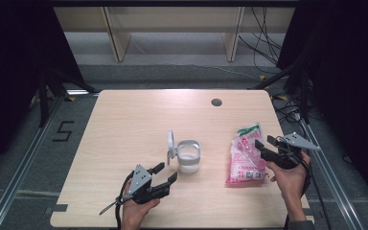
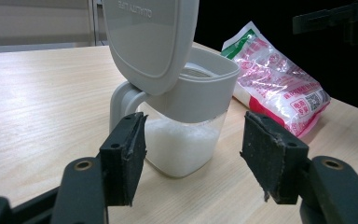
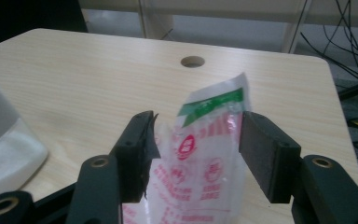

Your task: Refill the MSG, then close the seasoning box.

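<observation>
Pale wooden table point(image 1: 134, 120) under a fixed overhead camera, with dark curtains at both sides and a grey floor behind. Near the table's middle stands a clear canister point(image 1: 189, 158) partly filled with white granules, its grey hinged lid point(image 1: 171, 141) tipped upright and open. To its right, well apart, lies a pink-and-white plastic bag point(image 1: 244, 155) with a green band at its far end. The left gripper point(image 1: 165, 175) hovers just short of the canister, jaws spread and empty; in the left gripper view the canister point(image 2: 186, 140) sits ahead of the black pads point(image 2: 126, 154), not between them. The right gripper point(image 1: 263, 143) rests over the bag's right edge with jaws wide; in the right gripper view the bag point(image 3: 200, 154) rises between the pads, which appear not to press on it. Judged step: taking hold of the bag for pouring. A sound grip would close on the crumpled upper film below the green band, while the left gripper steadies the canister by its body, clear of the lid.
</observation>
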`<state>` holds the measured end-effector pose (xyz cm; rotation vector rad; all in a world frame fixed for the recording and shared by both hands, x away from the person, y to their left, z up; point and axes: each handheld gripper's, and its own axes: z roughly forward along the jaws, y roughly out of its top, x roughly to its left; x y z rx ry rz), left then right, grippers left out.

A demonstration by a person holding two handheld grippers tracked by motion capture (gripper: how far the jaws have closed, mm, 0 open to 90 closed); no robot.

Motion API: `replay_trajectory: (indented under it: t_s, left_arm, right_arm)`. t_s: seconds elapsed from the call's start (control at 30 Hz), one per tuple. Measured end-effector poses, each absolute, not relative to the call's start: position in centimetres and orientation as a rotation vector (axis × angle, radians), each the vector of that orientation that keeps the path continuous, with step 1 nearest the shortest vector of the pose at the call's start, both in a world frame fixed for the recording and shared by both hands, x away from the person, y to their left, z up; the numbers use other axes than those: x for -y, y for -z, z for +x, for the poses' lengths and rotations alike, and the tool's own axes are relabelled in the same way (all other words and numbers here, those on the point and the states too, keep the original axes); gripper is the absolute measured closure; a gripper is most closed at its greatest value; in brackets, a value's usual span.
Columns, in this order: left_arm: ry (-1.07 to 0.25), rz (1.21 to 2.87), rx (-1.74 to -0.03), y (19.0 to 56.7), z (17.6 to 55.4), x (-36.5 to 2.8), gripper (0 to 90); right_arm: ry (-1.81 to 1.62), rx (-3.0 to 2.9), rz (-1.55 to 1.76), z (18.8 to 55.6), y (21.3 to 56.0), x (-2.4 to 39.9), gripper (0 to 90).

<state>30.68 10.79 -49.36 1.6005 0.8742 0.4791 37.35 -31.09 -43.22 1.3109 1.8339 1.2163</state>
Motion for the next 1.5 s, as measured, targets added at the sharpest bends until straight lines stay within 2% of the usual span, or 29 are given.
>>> replay_trajectory:
  t_s: [0.47, 0.97, 1.37, 1.5]
  left_arm:
    - [-0.494, 1.6, -0.907, 48.6, 30.9, -11.5, 37.9]
    - [-0.52, 1.607, -0.918, 47.9, 31.5, -12.4, 37.6]
    - [-0.546, 1.6, -0.92, 46.9, 32.0, -13.1, 38.1]
    - [-0.551, 1.597, -0.918, 46.6, 32.2, -13.2, 41.2]
  right_arm:
    - [-1.307, -1.989, 1.259, 35.2, 44.2, 26.5, 37.9]
    - [-1.322, -2.095, 1.211, 33.8, 45.6, 25.3, 28.0]
    - [-1.293, -2.125, 1.174, 32.7, 46.2, 25.1, 28.1]
    - [-1.305, -2.125, 1.155, 32.6, 46.2, 25.2, 29.0]
